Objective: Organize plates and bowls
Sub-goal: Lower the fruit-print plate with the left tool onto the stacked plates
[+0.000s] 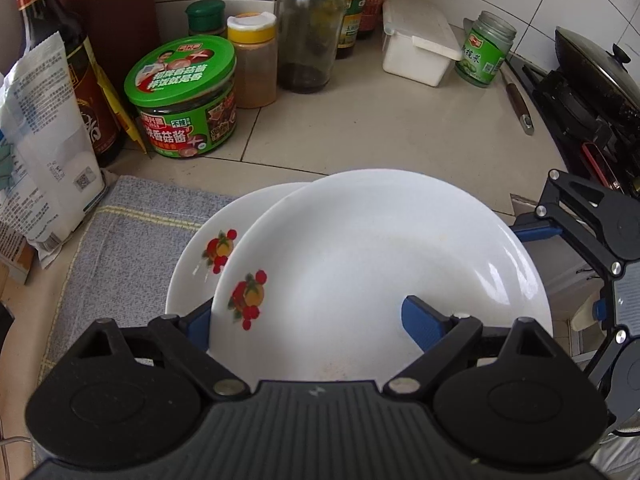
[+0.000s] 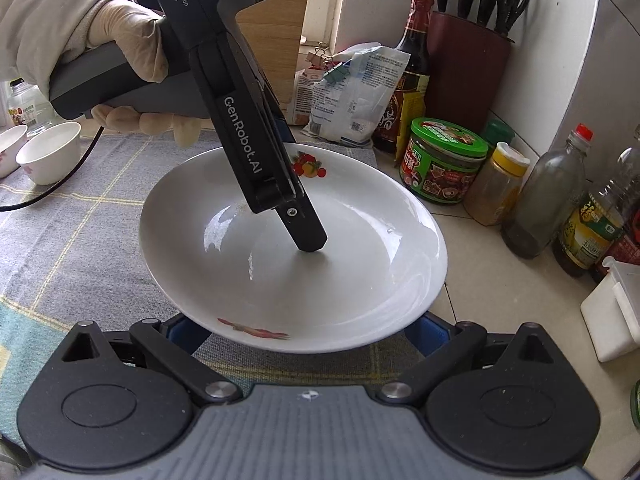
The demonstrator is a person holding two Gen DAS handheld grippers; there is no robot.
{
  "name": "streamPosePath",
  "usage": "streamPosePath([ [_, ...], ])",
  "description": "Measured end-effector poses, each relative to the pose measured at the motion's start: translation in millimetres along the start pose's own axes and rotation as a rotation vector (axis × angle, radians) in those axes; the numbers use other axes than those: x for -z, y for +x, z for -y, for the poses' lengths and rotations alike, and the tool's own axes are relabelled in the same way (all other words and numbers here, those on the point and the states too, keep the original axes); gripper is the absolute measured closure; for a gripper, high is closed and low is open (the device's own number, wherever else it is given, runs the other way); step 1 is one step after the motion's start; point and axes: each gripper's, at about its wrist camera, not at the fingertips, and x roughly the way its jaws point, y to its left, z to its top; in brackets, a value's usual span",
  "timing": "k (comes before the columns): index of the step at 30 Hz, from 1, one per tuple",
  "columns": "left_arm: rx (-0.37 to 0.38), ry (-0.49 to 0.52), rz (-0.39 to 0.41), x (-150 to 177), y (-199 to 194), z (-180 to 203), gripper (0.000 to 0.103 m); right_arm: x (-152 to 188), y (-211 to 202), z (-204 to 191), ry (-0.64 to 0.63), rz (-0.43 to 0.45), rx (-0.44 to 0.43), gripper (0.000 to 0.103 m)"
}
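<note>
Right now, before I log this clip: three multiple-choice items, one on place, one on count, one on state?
1. The green-lidded jar stands: A on the cloth; B beside the yellow-capped jar; C on the stove.
2. Plates in the left wrist view: A one; B two; C four.
3. The top plate is: A empty; B heaped with food; C broken.
Answers: B, they stand side by side on the counter; B, the top plate overlaps a lower plate; A, its white inside is bare.
</note>
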Motion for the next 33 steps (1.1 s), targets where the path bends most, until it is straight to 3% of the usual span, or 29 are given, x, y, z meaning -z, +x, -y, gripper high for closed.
streamPosePath([
  [16,0.042,-0.044,-0.02,0.9,20.2,-18.3,0.011,-3.2,19.6,4.3,-0.003,-0.039,0.011,0.001],
  [33,0.01,-0.011,-0.059,1.3,19.5,-16.9,0.01,-2.1,18.5,4.5,-0.023,-0.034,0.023,0.001],
])
